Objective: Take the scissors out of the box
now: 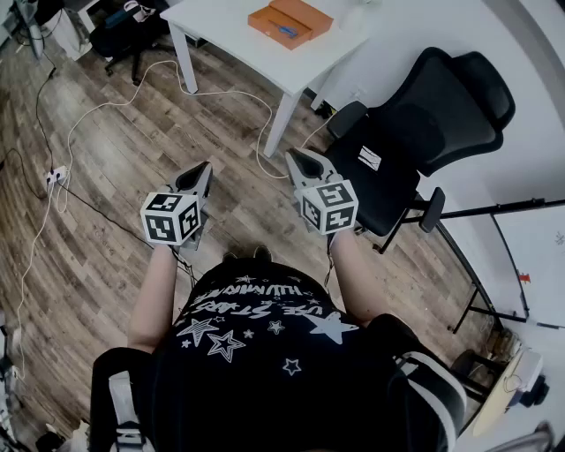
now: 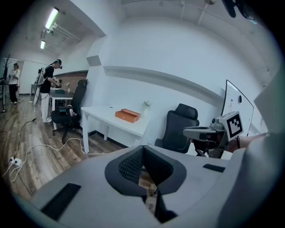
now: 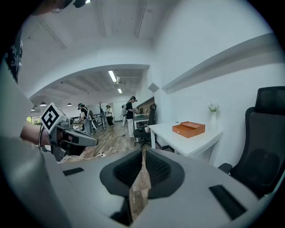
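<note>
An orange box [image 1: 290, 22] lies shut on the white table [image 1: 229, 40] across the room, well ahead of both grippers. It also shows in the left gripper view as the orange box [image 2: 127, 116] and in the right gripper view as the orange box [image 3: 189, 128]. No scissors are in sight. My left gripper [image 1: 205, 168] and right gripper [image 1: 295, 159] are held side by side at waist height over the wooden floor. The jaws of each are closed together with nothing between them, both on the left gripper [image 2: 143, 149] and on the right gripper [image 3: 143, 152].
A black office chair [image 1: 415, 141] stands right of my right gripper, next to the table's near corner. A white cable [image 1: 132, 97] runs over the floor to a power strip [image 1: 55, 177]. A whiteboard stand [image 1: 530, 256] is at the far right. People work at desks in the distance [image 2: 49, 84].
</note>
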A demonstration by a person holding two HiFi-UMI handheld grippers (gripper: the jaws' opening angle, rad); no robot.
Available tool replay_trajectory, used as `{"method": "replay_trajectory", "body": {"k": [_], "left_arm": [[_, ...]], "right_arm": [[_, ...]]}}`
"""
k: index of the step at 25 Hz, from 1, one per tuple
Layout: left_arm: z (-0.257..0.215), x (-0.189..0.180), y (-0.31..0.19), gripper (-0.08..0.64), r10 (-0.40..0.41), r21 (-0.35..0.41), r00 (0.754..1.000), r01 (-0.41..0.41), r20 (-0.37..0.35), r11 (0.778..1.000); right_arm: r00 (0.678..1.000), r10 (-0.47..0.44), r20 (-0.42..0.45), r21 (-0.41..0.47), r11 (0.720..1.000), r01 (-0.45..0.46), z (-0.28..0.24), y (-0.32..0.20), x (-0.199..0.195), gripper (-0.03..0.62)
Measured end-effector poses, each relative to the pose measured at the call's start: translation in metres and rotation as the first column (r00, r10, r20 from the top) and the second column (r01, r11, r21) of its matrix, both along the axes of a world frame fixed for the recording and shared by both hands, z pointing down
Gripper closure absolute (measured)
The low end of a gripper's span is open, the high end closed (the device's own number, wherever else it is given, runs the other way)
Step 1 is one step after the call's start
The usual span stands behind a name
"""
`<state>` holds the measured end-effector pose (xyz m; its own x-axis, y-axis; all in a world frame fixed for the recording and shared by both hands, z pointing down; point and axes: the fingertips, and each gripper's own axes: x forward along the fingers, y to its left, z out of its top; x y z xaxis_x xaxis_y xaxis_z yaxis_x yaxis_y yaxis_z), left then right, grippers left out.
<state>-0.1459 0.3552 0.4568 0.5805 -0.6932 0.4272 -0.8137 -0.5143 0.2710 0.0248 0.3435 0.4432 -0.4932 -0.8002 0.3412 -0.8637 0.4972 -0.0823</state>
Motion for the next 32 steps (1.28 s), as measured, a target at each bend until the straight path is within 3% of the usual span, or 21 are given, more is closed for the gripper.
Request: {"method": "replay_trajectory", "body": {"k": [11,16,23,32], "left_arm": [[0.001,-0.028,-0.009,0.541,-0.006,-0.009,1.0,0.006,-0.021,1.0],[0.005,-0.045,-0.011,0.541,0.007,-0.011,1.0,-0.008,-0.011,1.0],[0.016,-0.067,-0.02,0.541,0.009,-0.035,1.0,-0.01,-0.027,0.999],[0.029,-0.07,-0.082,0.541,-0.025,-0.051,1.0,0.025,-0.01,0.998]], "right_arm": [[1.0,0.02,-0.005,-0.013,1.0,-0.02,0.003,-0.009,-0.022,0.537],[0.995,0.029,0.091,-0.008,1.0,-0.028,0.004,-0.007,-0.034,0.537],[0.998,0.028,0.054,-0.041,0.999,-0.026,0.02,-0.014,-0.059,0.537],[0.997,0.002,0.078,-0.048,0.999,0.001,0.036,-0.091,-0.061,0.537]]}}
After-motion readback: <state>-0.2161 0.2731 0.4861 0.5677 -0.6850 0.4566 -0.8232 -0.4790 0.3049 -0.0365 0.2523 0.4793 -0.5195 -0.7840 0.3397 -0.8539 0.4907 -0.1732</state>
